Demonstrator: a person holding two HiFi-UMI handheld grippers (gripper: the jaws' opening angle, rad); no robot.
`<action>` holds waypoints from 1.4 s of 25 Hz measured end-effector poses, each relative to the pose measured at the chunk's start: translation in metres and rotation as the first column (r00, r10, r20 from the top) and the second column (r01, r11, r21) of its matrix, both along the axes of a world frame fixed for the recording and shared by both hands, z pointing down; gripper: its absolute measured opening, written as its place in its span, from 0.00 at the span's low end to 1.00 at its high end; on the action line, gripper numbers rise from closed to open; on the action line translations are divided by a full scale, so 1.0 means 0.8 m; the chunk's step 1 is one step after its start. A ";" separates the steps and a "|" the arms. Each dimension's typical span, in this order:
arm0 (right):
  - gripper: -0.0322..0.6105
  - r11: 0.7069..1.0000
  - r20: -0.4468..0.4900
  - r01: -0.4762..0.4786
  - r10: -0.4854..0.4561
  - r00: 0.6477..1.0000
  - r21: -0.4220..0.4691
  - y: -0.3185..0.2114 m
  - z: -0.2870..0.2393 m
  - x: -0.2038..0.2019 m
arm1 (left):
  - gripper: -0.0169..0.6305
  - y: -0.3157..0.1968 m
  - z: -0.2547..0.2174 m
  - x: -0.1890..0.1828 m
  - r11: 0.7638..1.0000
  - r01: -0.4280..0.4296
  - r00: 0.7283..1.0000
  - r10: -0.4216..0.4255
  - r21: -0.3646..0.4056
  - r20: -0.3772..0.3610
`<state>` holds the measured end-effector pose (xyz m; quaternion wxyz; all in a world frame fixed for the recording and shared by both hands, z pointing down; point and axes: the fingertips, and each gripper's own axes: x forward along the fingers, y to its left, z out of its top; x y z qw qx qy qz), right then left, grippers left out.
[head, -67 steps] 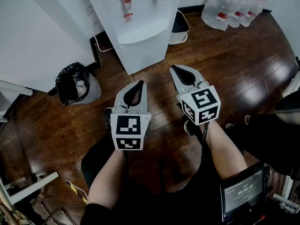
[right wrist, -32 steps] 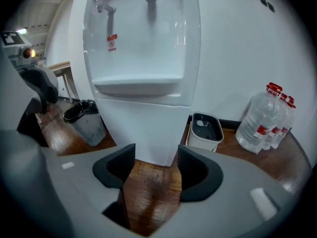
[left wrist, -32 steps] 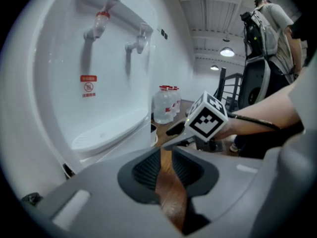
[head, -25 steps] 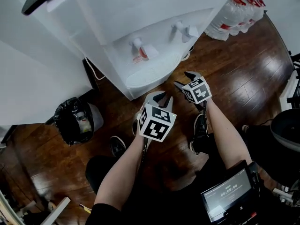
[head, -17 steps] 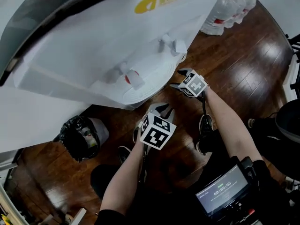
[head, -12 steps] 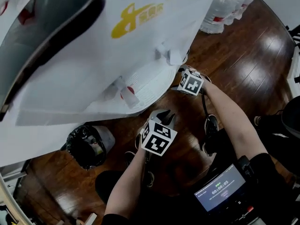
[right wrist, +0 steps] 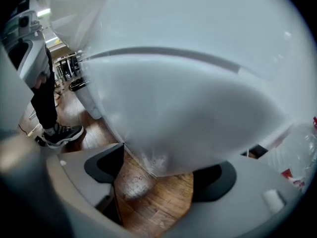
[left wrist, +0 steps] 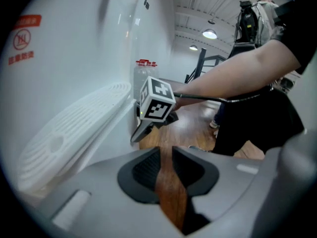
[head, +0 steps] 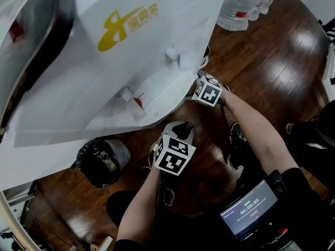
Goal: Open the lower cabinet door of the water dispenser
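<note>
Currently reaching: right gripper (right wrist: pixel 158 177), jaws opening, straddled the dispenser (head: pixel 131 61) lower corner, unpressed; left gripper (left wrist: pixel 166 172) hung slightly parted, empty. Next, likely: pinch the door (right wrist: pixel 168 113) edge, pull.

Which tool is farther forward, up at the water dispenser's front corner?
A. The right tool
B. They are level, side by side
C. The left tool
A: the right tool sits at the edge of the drip tray on the water dispenser, its jaws opening with the dispenser's white lower corner between them, ungripped. The left tool hangs behind it over the wooden floor.
</note>
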<state>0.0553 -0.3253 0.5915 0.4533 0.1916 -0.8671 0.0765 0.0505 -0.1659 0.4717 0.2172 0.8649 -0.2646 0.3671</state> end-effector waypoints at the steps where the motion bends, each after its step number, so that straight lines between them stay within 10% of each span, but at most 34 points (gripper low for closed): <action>1: 0.70 1.000 0.000 -0.006 0.006 1.000 -0.005 0.006 -0.001 0.005 | 0.18 0.001 -0.004 0.001 1.000 0.005 1.000 -0.005 0.006 -0.008; 17: 0.64 0.998 -0.010 -0.061 0.061 0.998 -0.003 0.163 0.000 0.062 | 0.18 0.144 -0.031 0.044 0.996 0.001 1.000 0.001 0.087 -0.028; 28: 0.35 0.999 0.011 0.050 -0.049 0.999 -0.011 0.274 -0.006 0.044 | 0.16 0.205 -0.034 0.024 0.990 0.101 0.994 -0.098 0.101 -0.040; 35: 0.35 0.996 0.038 0.088 -0.088 0.995 -0.003 0.337 -0.009 0.016 | 0.16 0.207 -0.028 -0.049 0.882 0.470 0.876 -0.462 0.032 -0.142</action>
